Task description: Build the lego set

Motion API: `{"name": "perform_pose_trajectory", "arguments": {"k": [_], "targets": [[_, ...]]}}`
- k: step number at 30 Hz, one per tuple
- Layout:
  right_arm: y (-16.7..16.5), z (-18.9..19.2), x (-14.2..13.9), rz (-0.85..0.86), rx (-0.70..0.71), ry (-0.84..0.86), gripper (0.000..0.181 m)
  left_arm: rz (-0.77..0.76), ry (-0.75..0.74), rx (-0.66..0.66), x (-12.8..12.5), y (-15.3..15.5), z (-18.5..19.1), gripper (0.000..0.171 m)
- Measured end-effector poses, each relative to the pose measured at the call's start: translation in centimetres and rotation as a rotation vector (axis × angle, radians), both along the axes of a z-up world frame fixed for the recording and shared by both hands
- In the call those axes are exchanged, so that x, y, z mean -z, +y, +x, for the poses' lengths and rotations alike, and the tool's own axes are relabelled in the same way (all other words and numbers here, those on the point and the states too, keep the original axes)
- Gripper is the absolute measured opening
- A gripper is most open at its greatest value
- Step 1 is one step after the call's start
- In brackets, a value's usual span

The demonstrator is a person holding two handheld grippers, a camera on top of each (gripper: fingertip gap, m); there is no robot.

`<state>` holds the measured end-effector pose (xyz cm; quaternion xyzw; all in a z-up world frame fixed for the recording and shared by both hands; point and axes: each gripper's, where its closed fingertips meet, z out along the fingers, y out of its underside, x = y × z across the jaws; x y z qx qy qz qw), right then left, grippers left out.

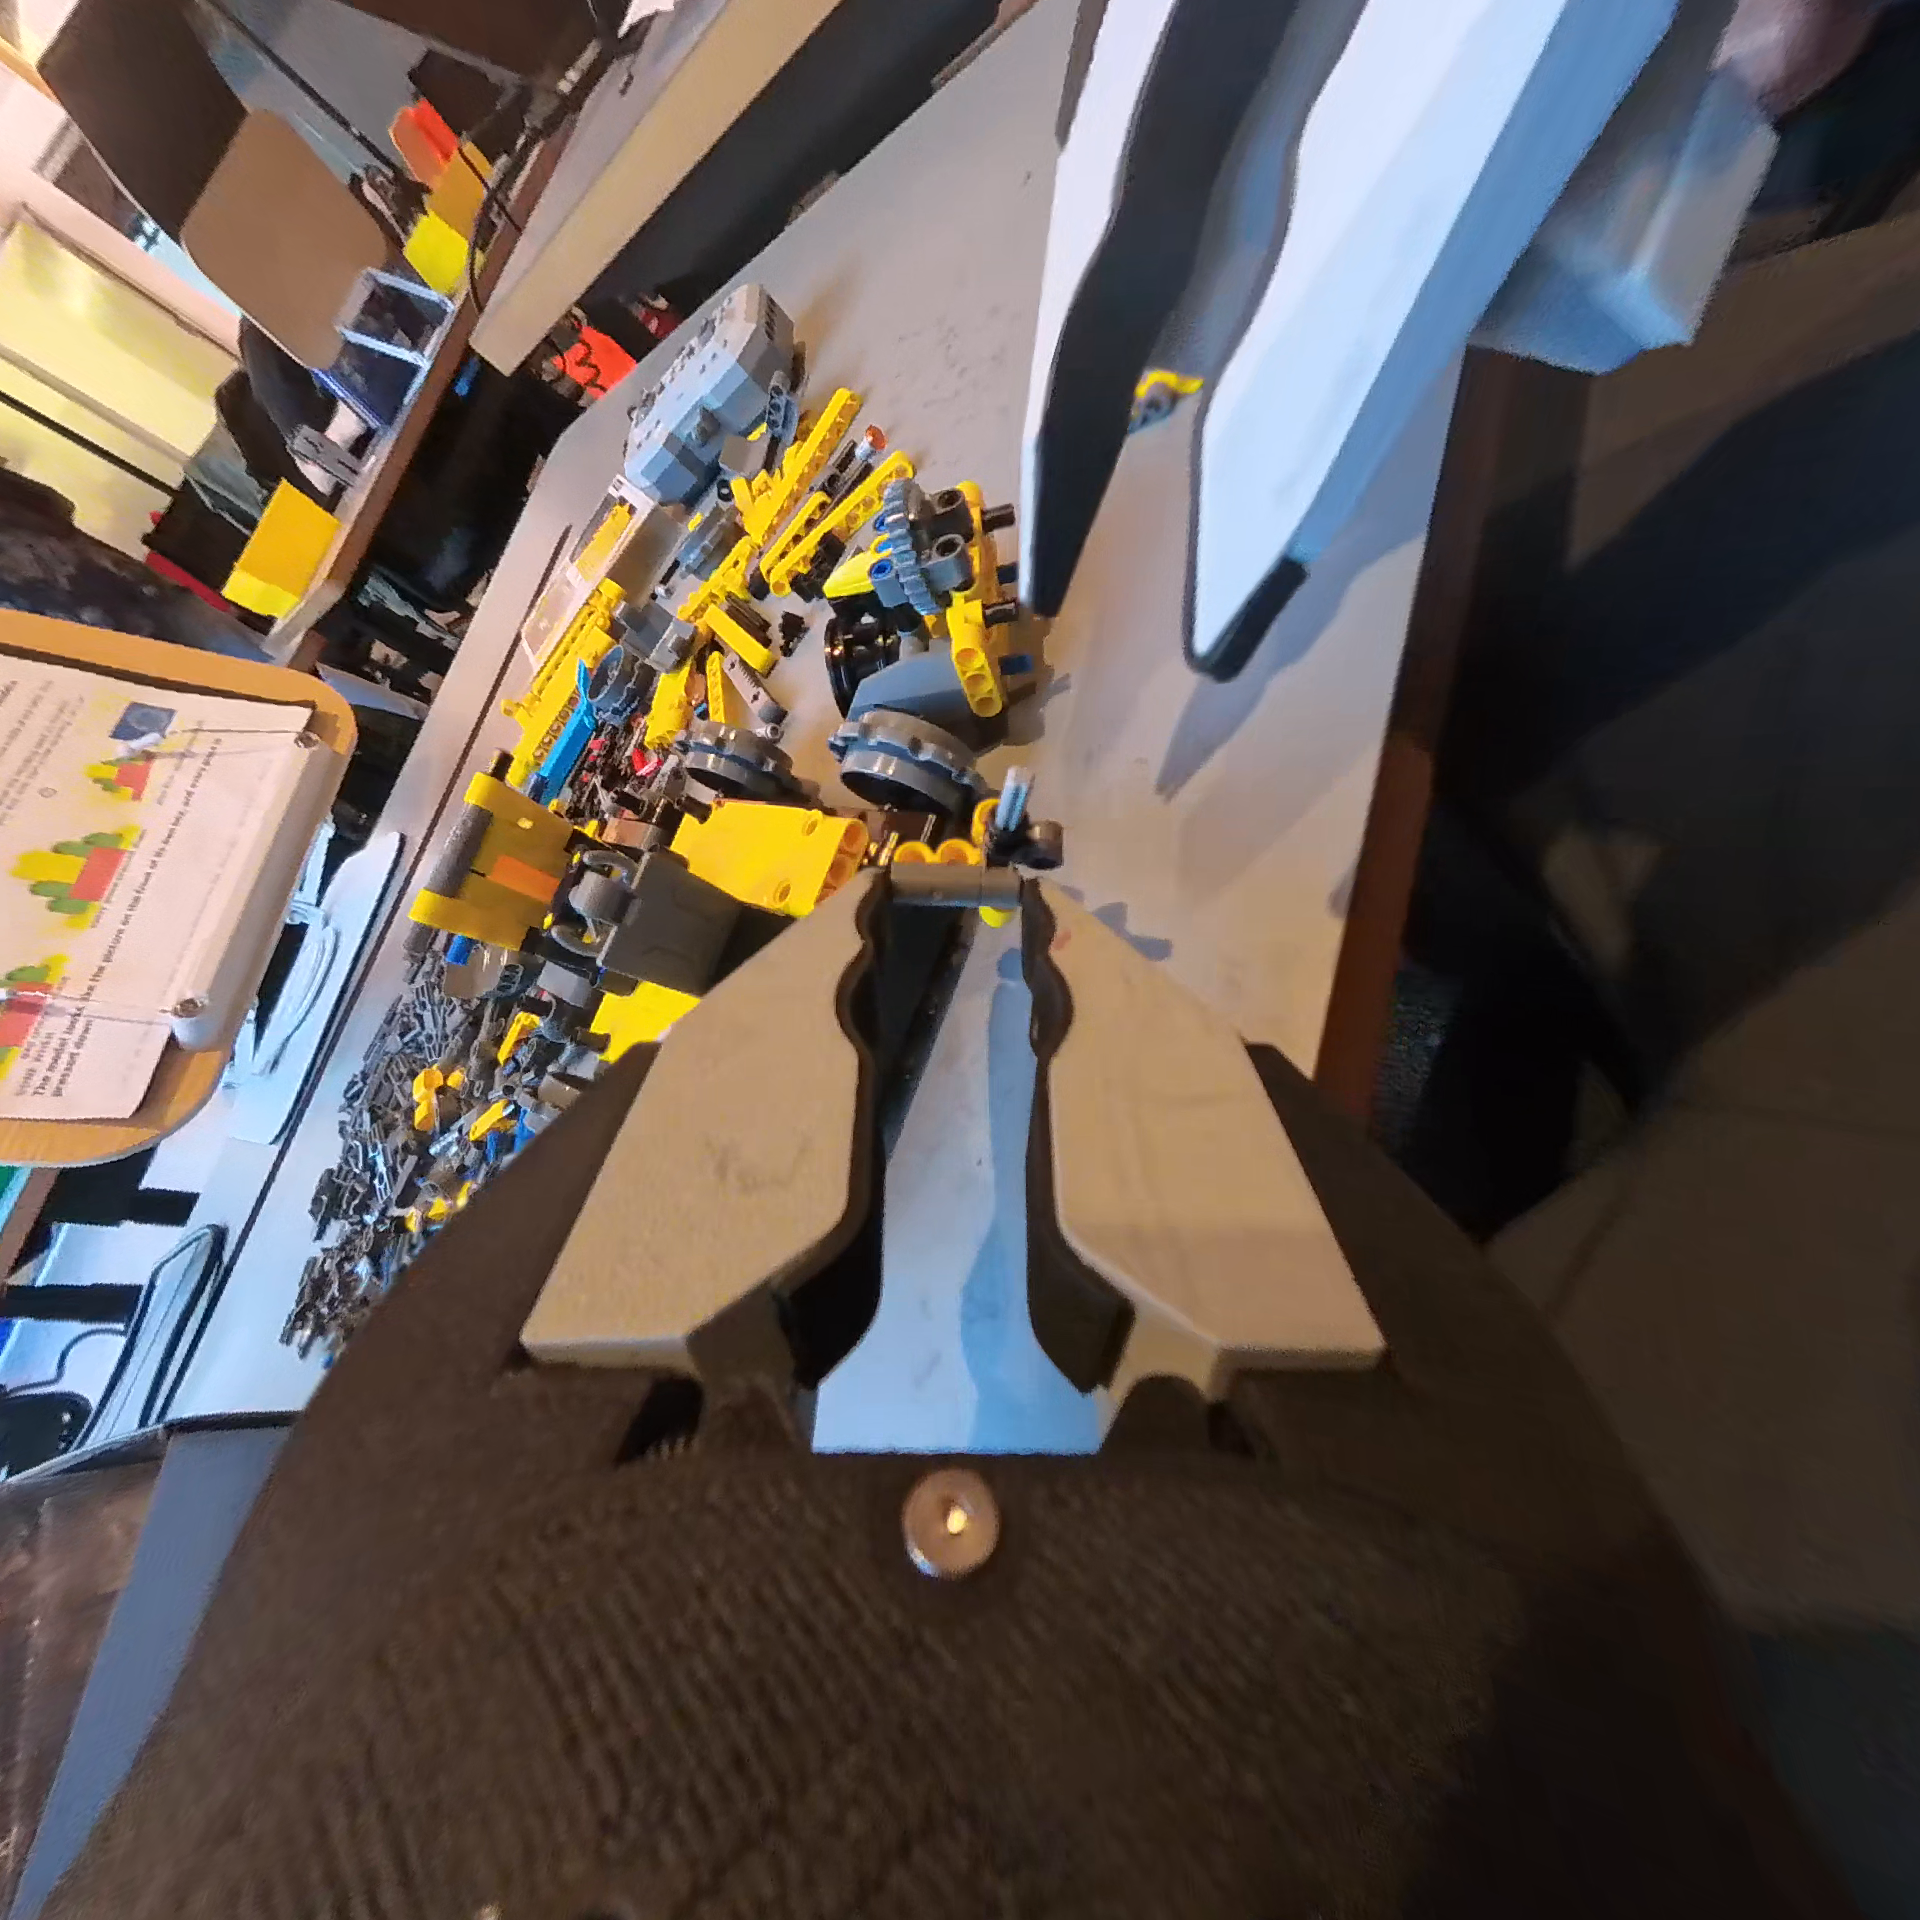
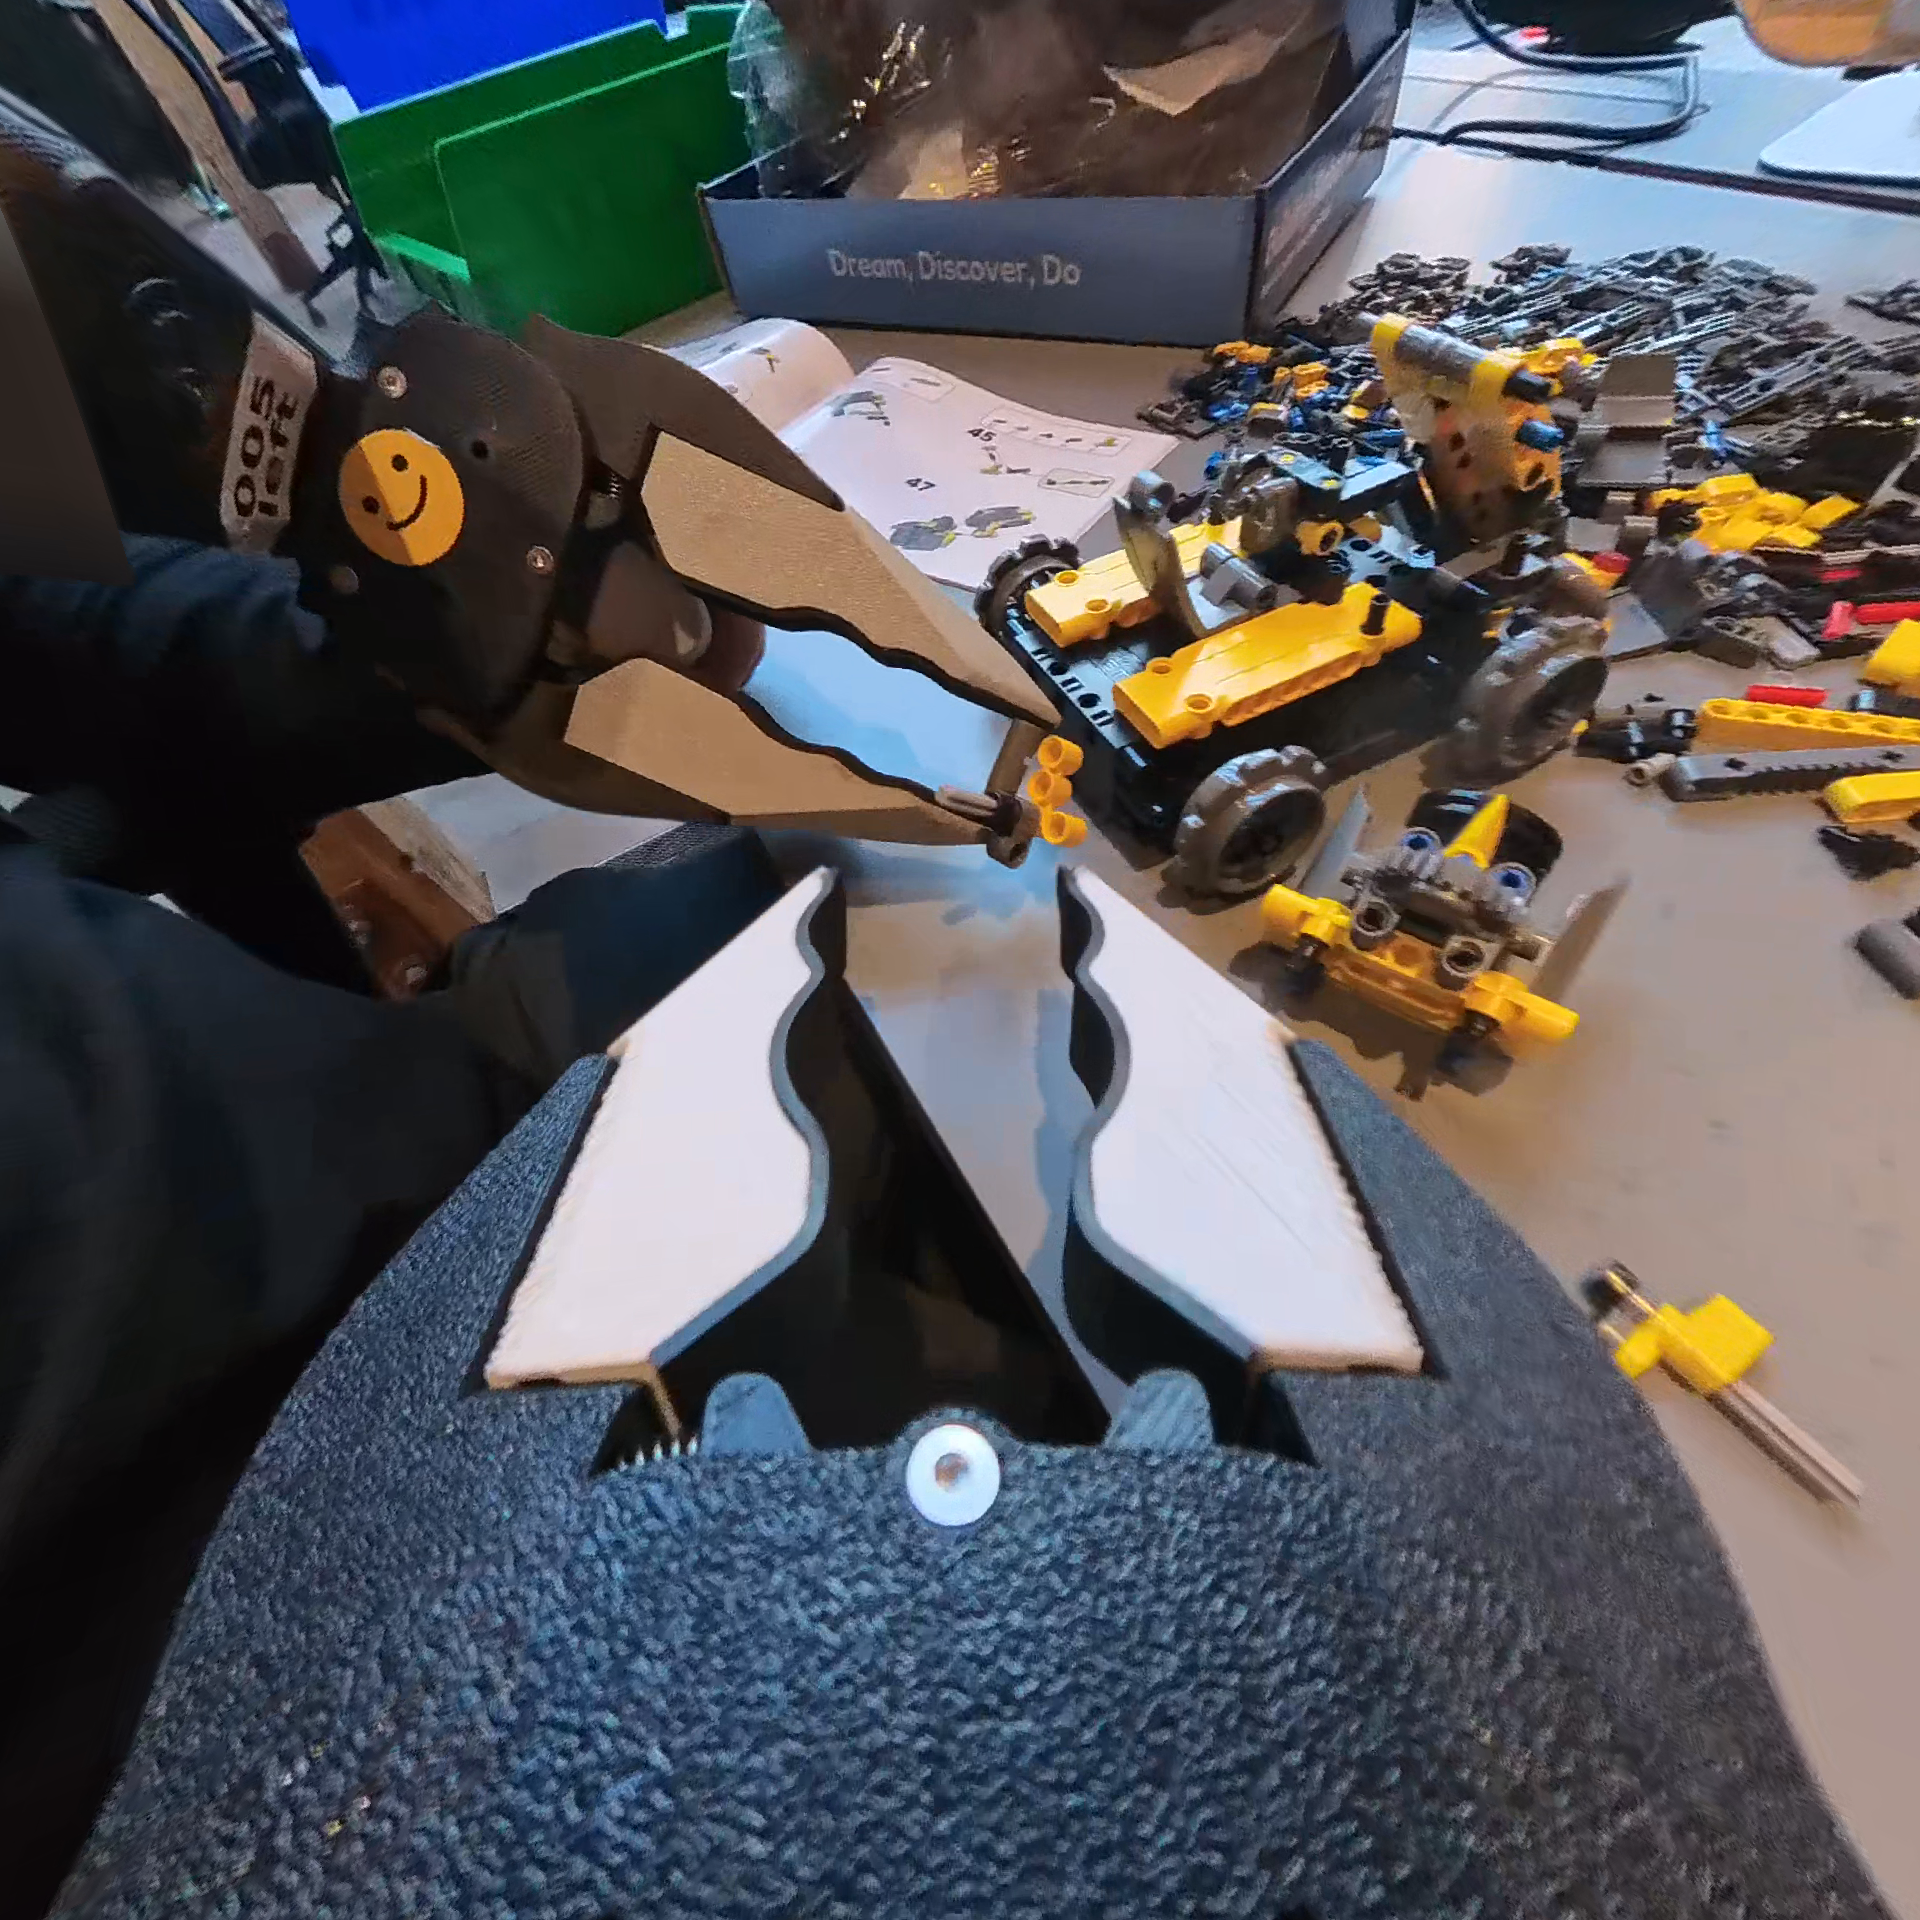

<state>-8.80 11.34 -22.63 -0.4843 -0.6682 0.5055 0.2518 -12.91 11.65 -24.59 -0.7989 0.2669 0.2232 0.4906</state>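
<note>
My left gripper [image 1: 954,885] is shut on a small assembly [image 1: 935,854] made of a grey pin, a short yellow holed beam and a black connector. It holds it just above the grey table [image 1: 1195,831]. In the right wrist view the left gripper [image 2: 1013,769] holds this assembly [image 2: 1055,790] close to the front of a partly built yellow and black wheeled vehicle [image 2: 1299,665]. My right gripper [image 2: 951,883] is open and empty, just below the left one. It also shows in the left wrist view [image 1: 1138,623], open above the table.
A yellow and grey sub-assembly [image 2: 1423,935] lies right of my right gripper. A yellow piece on an axle [image 2: 1694,1345] lies nearer. Loose parts [image 2: 1558,312] cover the far right. An open booklet [image 2: 935,447], a dark box [image 2: 987,260] and green bins [image 2: 540,208] stand behind. The tips of one gripper are about 5 cm away from the tips of the other.
</note>
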Motion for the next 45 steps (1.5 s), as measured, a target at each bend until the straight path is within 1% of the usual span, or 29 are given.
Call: {"name": "perform_pose_trajectory", "arguments": {"k": [4, 7, 15, 20, 22, 24, 27, 32, 36, 42, 45], "targets": [[-0.8, -0.4, -0.1, -0.024, -0.013, 0.001, 0.041, 0.04, -0.01, 0.039, -0.6, 0.1, 0.5, 0.024], [-1.0, -0.5, -0.2, -0.04, -0.018, 0.005, 0.041, 0.053, -0.021, 0.037, -0.9, 0.1, 0.3, 0.024], [-0.3, -0.2, -0.6, -0.06, 0.002, 0.024, 0.04, 0.102, -0.058, 0.057, -1.8, 0.1, 0.5, 0.024], [-0.4, -0.2, -0.9, -0.108, -0.004, 0.039, 0.04, 0.163, -0.119, 0.095, -3.0, -0.1, 1.3, 0.023], [-0.5, -0.2, -0.9, -0.111, -0.007, 0.04, 0.041, 0.195, -0.153, 0.128, -3.6, -0.2, 1.8, 0.023], [-0.5, -0.1, -0.8, -0.106, -0.009, 0.036, 0.041, 0.209, -0.172, 0.13, -3.9, -0.2, 1.8, 0.023], [-0.7, 0.1, -1.1, -0.128, -0.023, 0.037, 0.041, 0.218, -0.161, 0.134, -4.0, -0.3, 1.7, 0.023], [-0.7, -0.1, -1.7, -0.185, -0.033, 0.043, 0.041, 0.227, -0.158, 0.18, -4.2, -0.3, 2.8, 0.024], [-0.9, -0.4, -2.8, -0.268, -0.046, 0.06, 0.04, 0.265, -0.145, 0.212, -5.0, -0.8, 3.4, 0.023], [-1.2, -0.4, -4.3, -0.341, -0.064, 0.083, 0.037, 0.317, -0.164, 0.24, -6.2, -1.3, 3.5, 0.023], [-1.2, -0.3, -4.5, -0.353, -0.068, 0.079, 0.037, 0.326, -0.163, 0.242, -6.4, -1.4, 3.6, 0.023]]}}
